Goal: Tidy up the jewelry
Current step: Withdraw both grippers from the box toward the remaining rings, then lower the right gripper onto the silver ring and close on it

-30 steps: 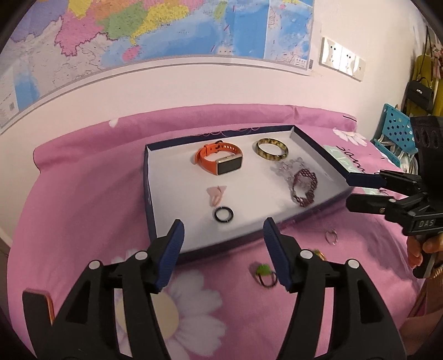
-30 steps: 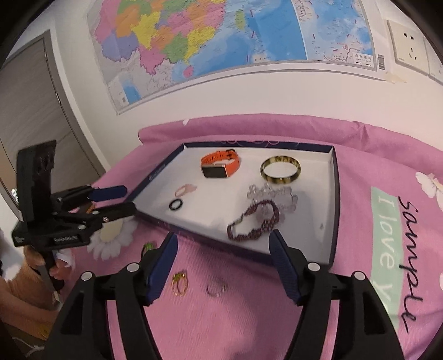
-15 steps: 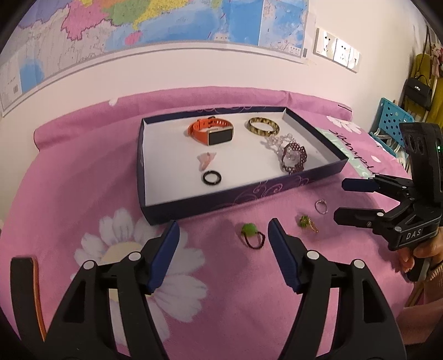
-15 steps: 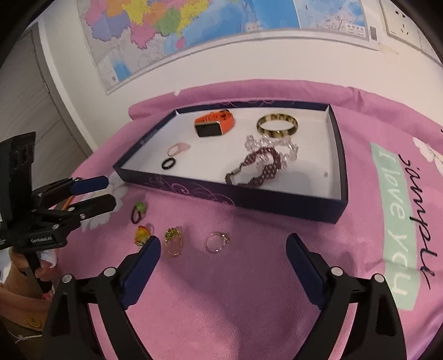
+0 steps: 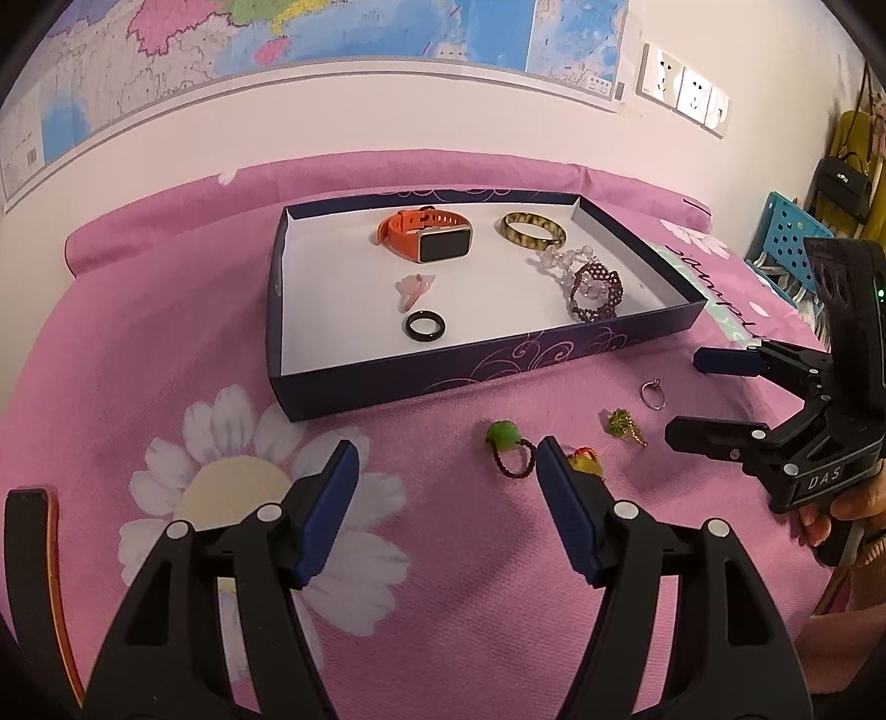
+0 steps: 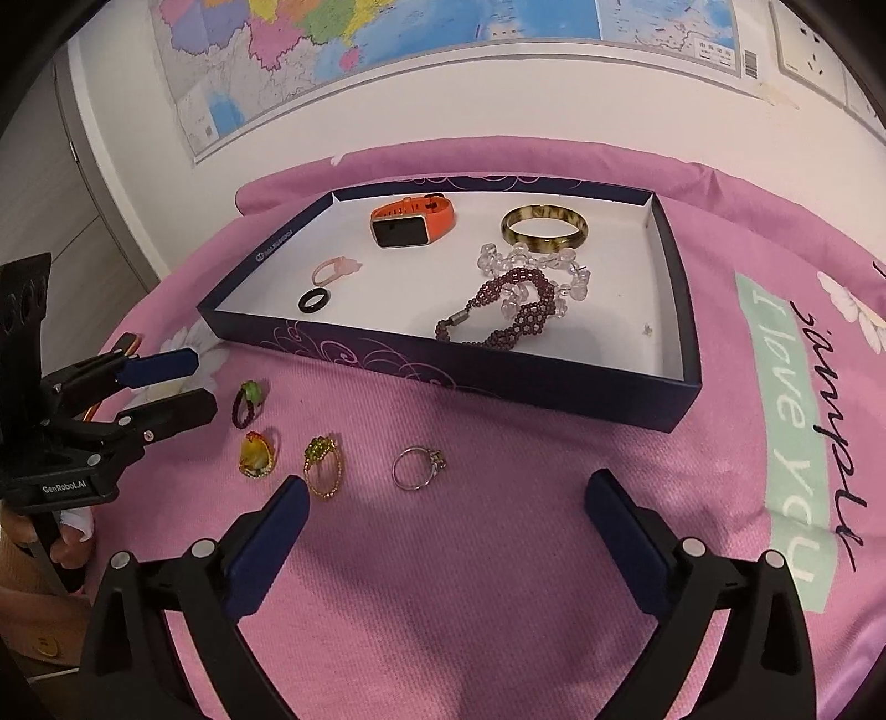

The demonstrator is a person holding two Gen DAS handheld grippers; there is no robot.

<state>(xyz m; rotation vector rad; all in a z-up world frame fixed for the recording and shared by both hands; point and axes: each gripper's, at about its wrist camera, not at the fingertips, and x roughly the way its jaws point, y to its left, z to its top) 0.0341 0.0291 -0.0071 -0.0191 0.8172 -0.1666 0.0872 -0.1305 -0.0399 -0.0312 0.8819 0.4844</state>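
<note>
A dark blue tray (image 5: pixel 470 371) (image 6: pixel 443 371) on the pink cloth holds an orange watch (image 5: pixel 426 235) (image 6: pixel 410 221), a bangle (image 5: pixel 534 230) (image 6: pixel 545 230), beaded bracelets (image 5: pixel 595 282) (image 6: pixel 509 310), a black ring (image 5: pixel 425 325) (image 6: pixel 314 300) and a pink ring (image 5: pixel 414 288) (image 6: pixel 335 268). In front of it lie a green-bead ring (image 5: pixel 506 443) (image 6: pixel 248 401), a yellow ring (image 5: pixel 584 462) (image 6: pixel 256 455), a gold-green ring (image 5: pixel 623 426) (image 6: pixel 323 468) and a silver ring (image 5: pixel 653 394) (image 6: pixel 416 468). My left gripper (image 5: pixel 446 471) (image 6: pixel 183 385) is open and empty beside the green-bead ring. My right gripper (image 6: pixel 443 498) (image 5: pixel 698 396) is open and empty near the silver ring.
The pink flowered cloth (image 5: pixel 166 360) covers the surface up to a white wall with a map (image 6: pixel 387 44). A blue perforated stool (image 5: pixel 792 232) and hanging bags stand at the far right. An orange-edged object (image 5: pixel 33 526) lies at the left edge.
Both grippers have drawn back from the tray and lowered toward the loose rings. The right gripper's jaws have opened wider. Nothing was picked up.
</note>
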